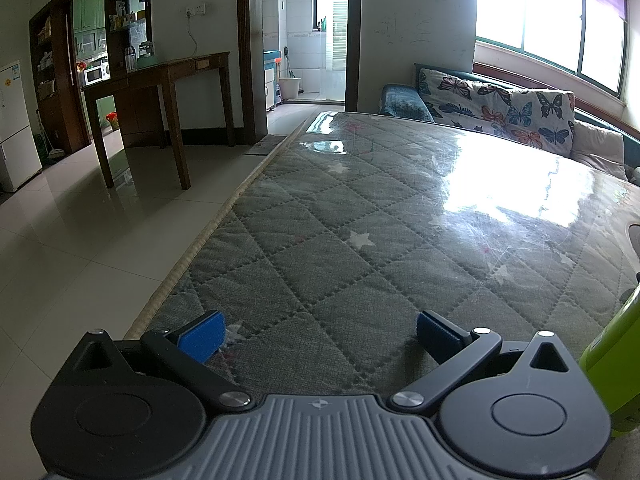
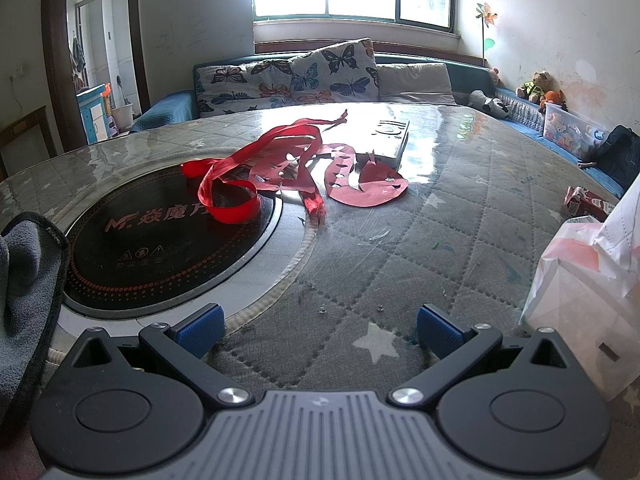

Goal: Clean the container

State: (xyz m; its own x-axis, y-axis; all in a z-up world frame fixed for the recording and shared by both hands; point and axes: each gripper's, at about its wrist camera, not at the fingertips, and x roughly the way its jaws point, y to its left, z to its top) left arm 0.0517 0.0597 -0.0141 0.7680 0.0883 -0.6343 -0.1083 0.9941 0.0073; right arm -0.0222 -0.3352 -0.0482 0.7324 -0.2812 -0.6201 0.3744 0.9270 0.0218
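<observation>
My left gripper (image 1: 318,336) is open low over a quilted grey table cover under clear glass (image 1: 360,220), with nothing between its blue pads. A lime-green container (image 1: 612,364) stands at the right edge of the left wrist view, just right of that gripper and cut off by the frame. My right gripper (image 2: 320,334) is also open and holds nothing, hovering over the same table. A grey cloth (image 2: 28,280) lies at the far left of the right wrist view, beside a round black induction hob (image 2: 160,240) set into the table.
Red ribbon (image 2: 248,172) and red paper cut-outs (image 2: 360,184) lie across the hob's far edge, near a flat grey box (image 2: 388,136). A white and pink plastic bag (image 2: 588,280) sits at the right. A sofa with butterfly cushions (image 2: 320,76) runs behind the table. Tiled floor (image 1: 100,232) lies to the left.
</observation>
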